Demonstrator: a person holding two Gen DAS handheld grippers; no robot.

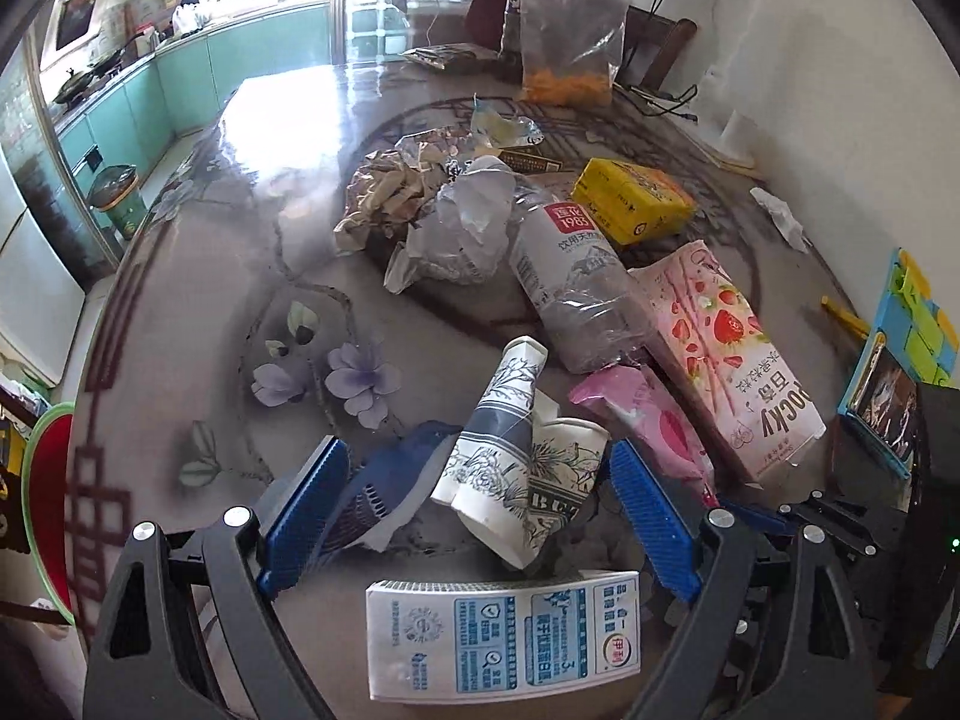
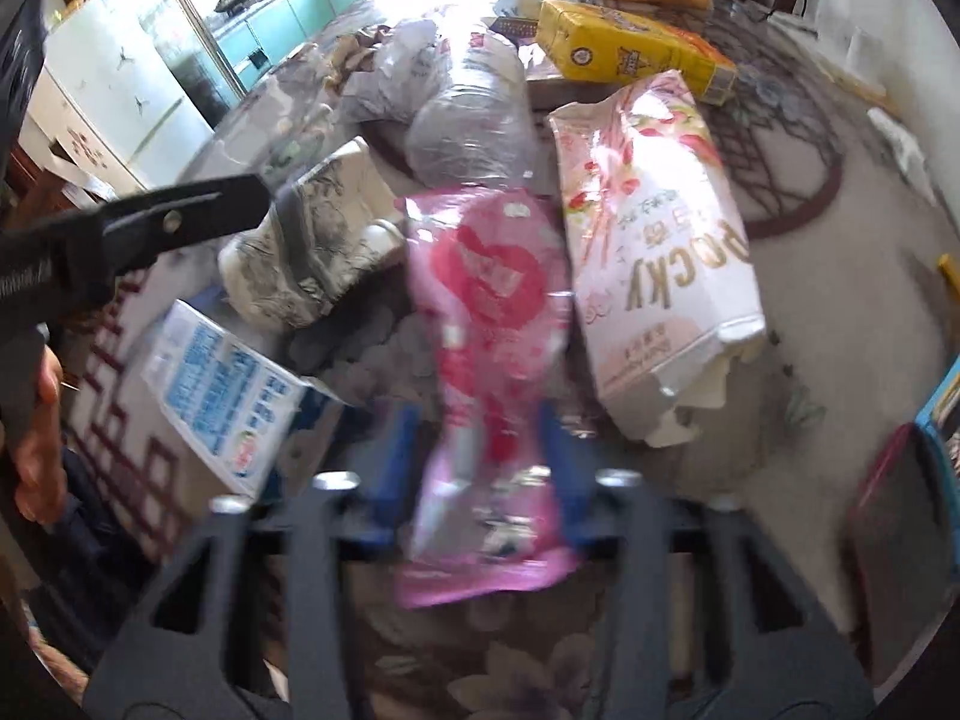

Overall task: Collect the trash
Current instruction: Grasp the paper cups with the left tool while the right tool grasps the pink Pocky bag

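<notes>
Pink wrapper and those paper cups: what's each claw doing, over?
Right claw shut on pink wrapper. Left claw open around crushed paper cups, not gripping. Milk carton close below.

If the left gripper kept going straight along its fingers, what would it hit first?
Most likely the crushed paper cups, lying between the open fingers of the left gripper; depth is hard to judge.

A home's dining area: a flower-patterned table [image 1: 198, 300] beside a kitchen with teal cabinets [image 1: 180, 78] (a wok [image 1: 75, 84] on the stove) and a white fridge [image 2: 114, 96].
</notes>
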